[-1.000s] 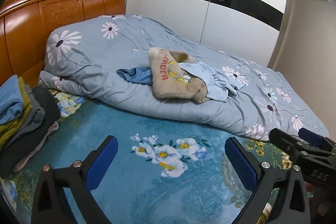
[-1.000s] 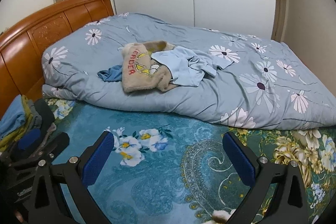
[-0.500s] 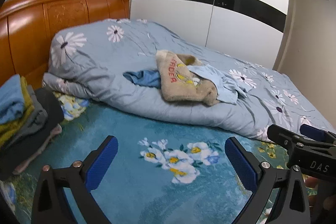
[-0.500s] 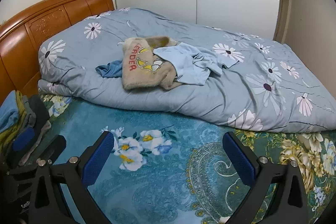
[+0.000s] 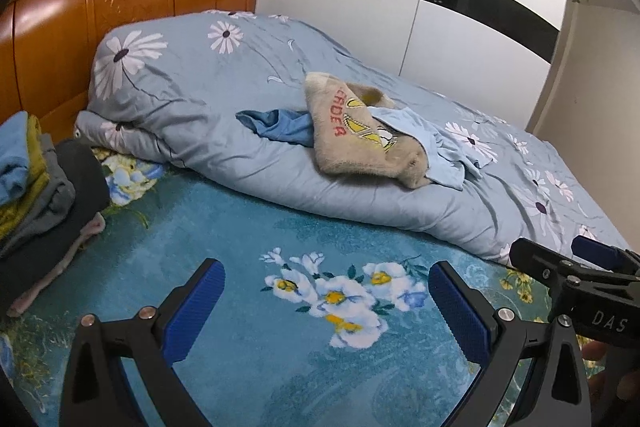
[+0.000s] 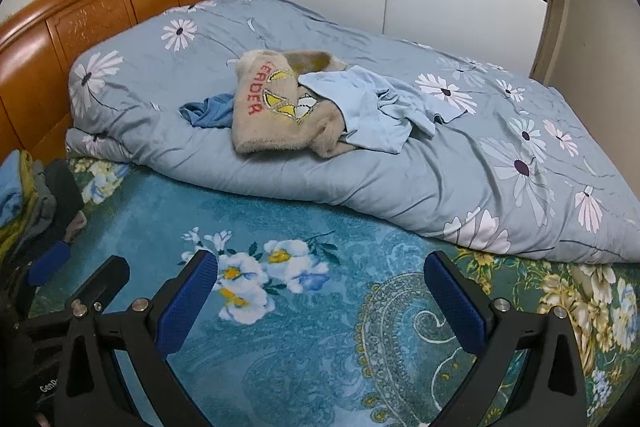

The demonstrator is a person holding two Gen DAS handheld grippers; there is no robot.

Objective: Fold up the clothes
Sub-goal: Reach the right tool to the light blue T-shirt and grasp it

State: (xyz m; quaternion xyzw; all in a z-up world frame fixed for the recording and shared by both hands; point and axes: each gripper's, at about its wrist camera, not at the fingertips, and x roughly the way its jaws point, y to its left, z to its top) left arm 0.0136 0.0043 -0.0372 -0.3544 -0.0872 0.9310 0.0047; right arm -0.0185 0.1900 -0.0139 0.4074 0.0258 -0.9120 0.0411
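Both the left gripper (image 5: 326, 297) and right gripper (image 6: 320, 289) gape wide over the bed (image 6: 304, 355); ahead, a tan top (image 6: 276, 111) reads "LEADER"; "DAS" marks the right gripper

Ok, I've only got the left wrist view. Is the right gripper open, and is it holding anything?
Observer: The right gripper is open, and only bare bedsheet shows between its fingers.
Operator: And where is my left gripper relative to the folded stack?
Observer: The right wrist view shows the left gripper low at the left. It is just in front of the folded stack, and I can't tell whether they touch.
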